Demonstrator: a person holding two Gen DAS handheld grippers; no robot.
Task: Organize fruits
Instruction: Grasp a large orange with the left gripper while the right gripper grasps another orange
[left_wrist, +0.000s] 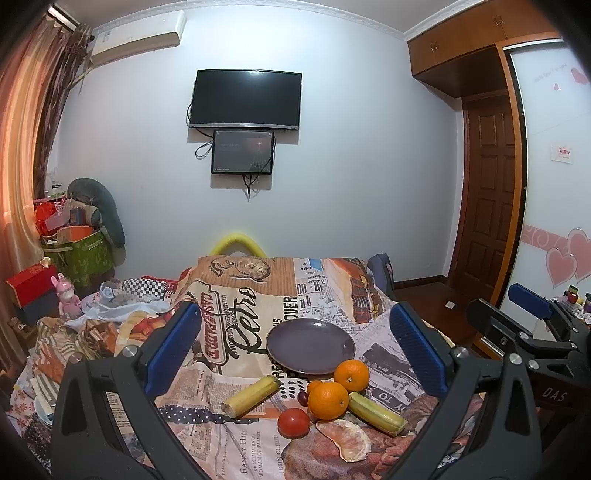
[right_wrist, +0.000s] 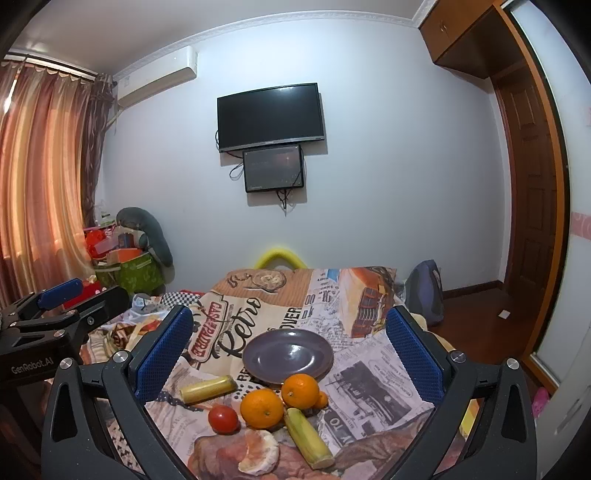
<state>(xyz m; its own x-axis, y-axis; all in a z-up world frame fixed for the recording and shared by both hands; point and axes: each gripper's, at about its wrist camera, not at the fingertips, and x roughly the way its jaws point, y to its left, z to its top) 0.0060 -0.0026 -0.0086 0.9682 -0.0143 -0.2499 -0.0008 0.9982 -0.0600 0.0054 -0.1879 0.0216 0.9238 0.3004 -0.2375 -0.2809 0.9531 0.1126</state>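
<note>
Both your grippers, left (left_wrist: 295, 354) and right (right_wrist: 288, 354), are spread wide; the fruits lie ahead, before the plate (left_wrist: 295, 332).

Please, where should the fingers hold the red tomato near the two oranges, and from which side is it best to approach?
Grip the tomato across its round middle, coming from above. It is smooth and round, so any width fits, but the orange sits close on its right and the peeled segment lies just in front. Probably set the fingers near-left and far-right, where the cloth is bare.
</note>
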